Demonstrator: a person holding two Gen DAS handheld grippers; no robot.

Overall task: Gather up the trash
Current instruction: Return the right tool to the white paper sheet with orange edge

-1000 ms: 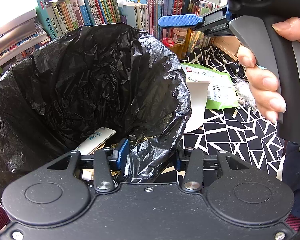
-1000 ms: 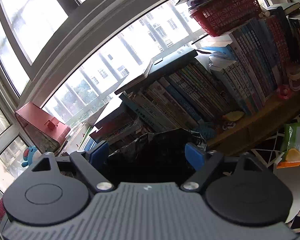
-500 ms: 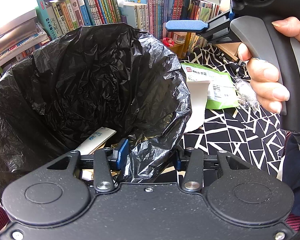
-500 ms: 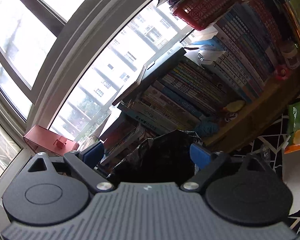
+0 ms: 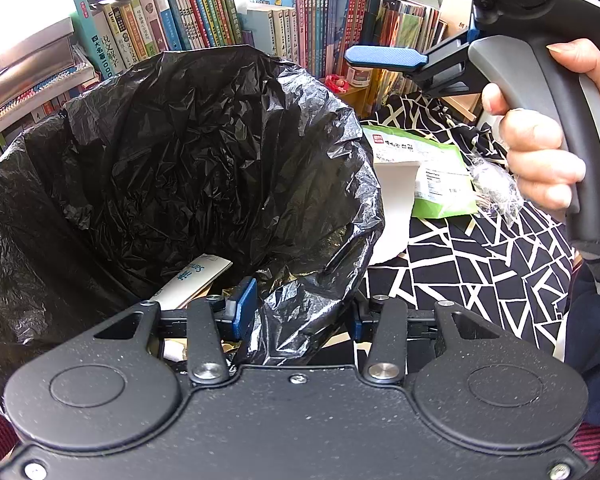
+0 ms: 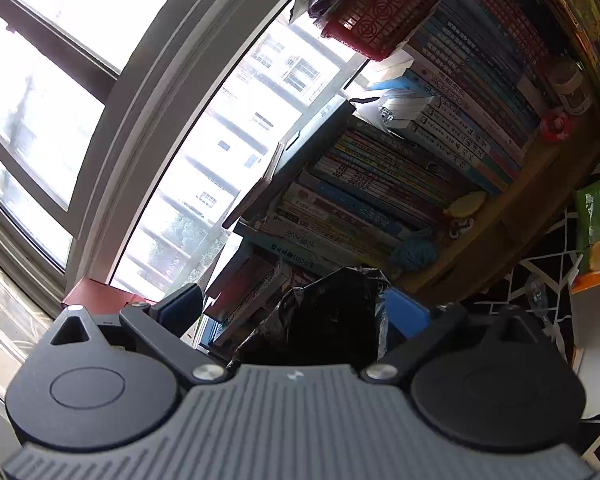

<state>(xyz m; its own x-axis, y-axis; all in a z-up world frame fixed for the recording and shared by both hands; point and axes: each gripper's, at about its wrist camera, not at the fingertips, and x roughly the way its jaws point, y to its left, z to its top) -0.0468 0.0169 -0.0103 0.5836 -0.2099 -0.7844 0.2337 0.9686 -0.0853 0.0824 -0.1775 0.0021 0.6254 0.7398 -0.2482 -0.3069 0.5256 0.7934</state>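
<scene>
Rolled since the earlier frame, the right gripper is seen with jaws opening wide, bag plastic between them. Left gripper: clamped on the rim of the black trash bag. Desk: black-and-white patterned cloth, green packet beside the bag. Background: bookshelf, window.

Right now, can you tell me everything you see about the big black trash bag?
The black trash bag is thin, crinkly, shiny plastic, standing open like a wide bowl on the patterned tablecloth before the books. A white paper packet lies inside. The left gripper pinches its near rim, holding it open.
</scene>
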